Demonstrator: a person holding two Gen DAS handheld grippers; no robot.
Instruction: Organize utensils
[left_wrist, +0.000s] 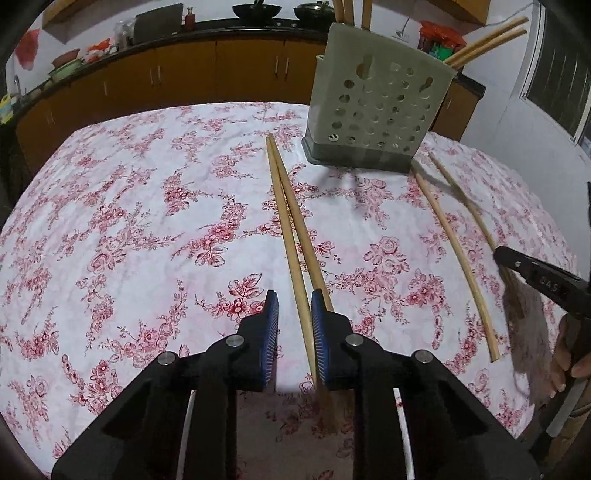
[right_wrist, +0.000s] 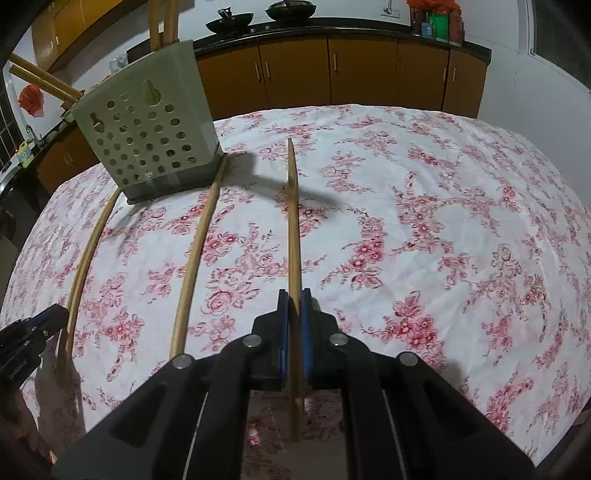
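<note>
A table (left_wrist: 147, 221) under a floral cloth is carrying a perforated utensil holder (left_wrist: 376, 107), chopsticks standing inside. The left hand-held gripper (left_wrist: 293, 325) is sitting part-open, straddling one chopstick of a lying pair (left_wrist: 291, 236). The right hand-held gripper (right_wrist: 294, 317) is clamping a single chopstick (right_wrist: 293, 221).

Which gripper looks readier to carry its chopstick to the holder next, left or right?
Right, probably. The right gripper is already shut on a single chopstick. The left gripper straddles a chopstick pair lying on the tablecloth, a gap showing beside one pad. The utensil holder stands close ahead.
</note>
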